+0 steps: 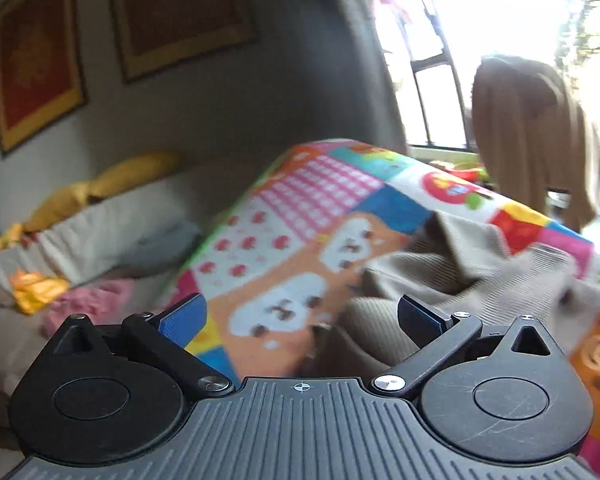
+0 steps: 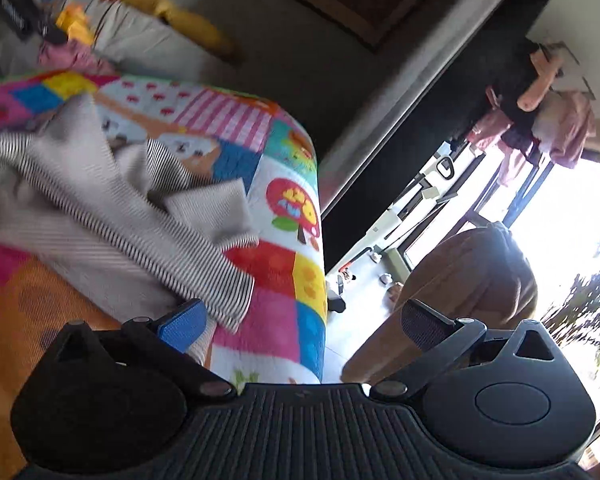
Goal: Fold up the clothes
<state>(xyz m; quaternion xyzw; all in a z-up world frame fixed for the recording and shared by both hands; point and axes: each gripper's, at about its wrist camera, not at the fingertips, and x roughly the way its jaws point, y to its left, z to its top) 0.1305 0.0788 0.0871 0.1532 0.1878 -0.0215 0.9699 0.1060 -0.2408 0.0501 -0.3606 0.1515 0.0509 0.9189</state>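
A crumpled beige ribbed garment [image 1: 452, 280] lies on a table covered with a colourful patchwork cloth [image 1: 292, 216]. In the right wrist view it shows as a beige and striped heap [image 2: 112, 216] on the same cloth [image 2: 284, 208]. My left gripper [image 1: 300, 320] is open and empty, with the garment's near edge just ahead between the fingers. My right gripper [image 2: 304, 320] is open and empty at the table's corner, the garment's hem beside its left finger [image 2: 182, 326].
A sofa [image 1: 100, 224] with yellow cushions and loose pink and orange clothes stands behind the table. A brown garment [image 1: 532, 128] hangs over a chair by the bright window; it also shows in the right wrist view [image 2: 460, 280]. Framed pictures hang on the wall.
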